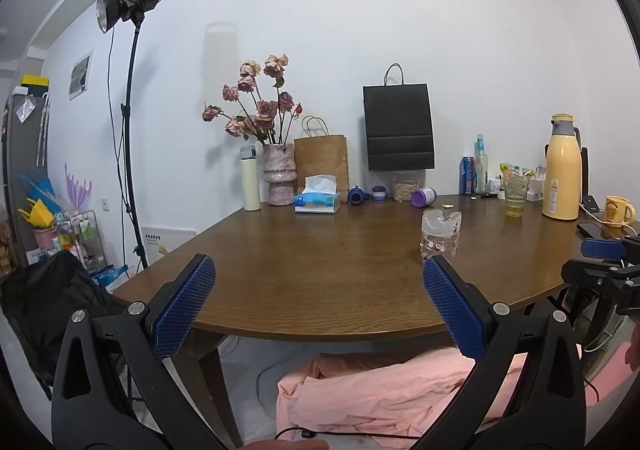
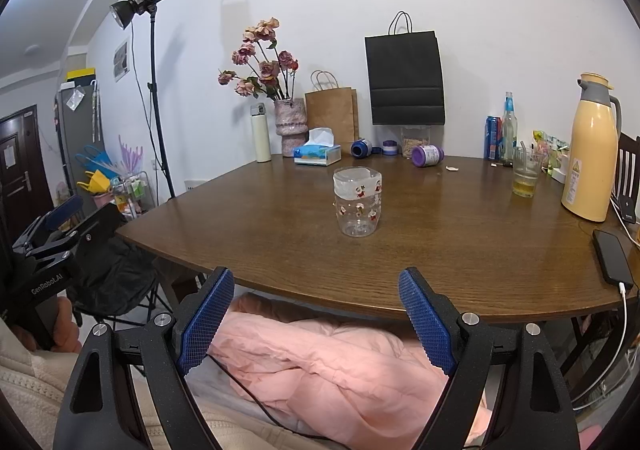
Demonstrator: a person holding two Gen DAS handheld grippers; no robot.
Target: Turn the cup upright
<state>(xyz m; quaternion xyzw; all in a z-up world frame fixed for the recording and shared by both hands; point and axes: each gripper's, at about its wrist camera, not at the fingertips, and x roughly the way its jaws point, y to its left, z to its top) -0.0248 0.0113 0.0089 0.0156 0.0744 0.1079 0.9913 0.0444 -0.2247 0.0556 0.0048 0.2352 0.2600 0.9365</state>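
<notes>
The clear printed cup (image 2: 357,201) stands alone mid-table, apparently upright, while both the left gripper (image 1: 320,302) and right gripper (image 2: 316,316) hang spread empty off the wooden table (image 2: 460,250) edge, free of it.

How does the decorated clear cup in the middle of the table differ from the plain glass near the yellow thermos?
The decorated cup has red figures printed on it and looks empty; the plain glass has no print and holds some yellowish liquid. The cup stands alone mid-table, the glass among clutter beside the thermos. Both are clear.
</notes>
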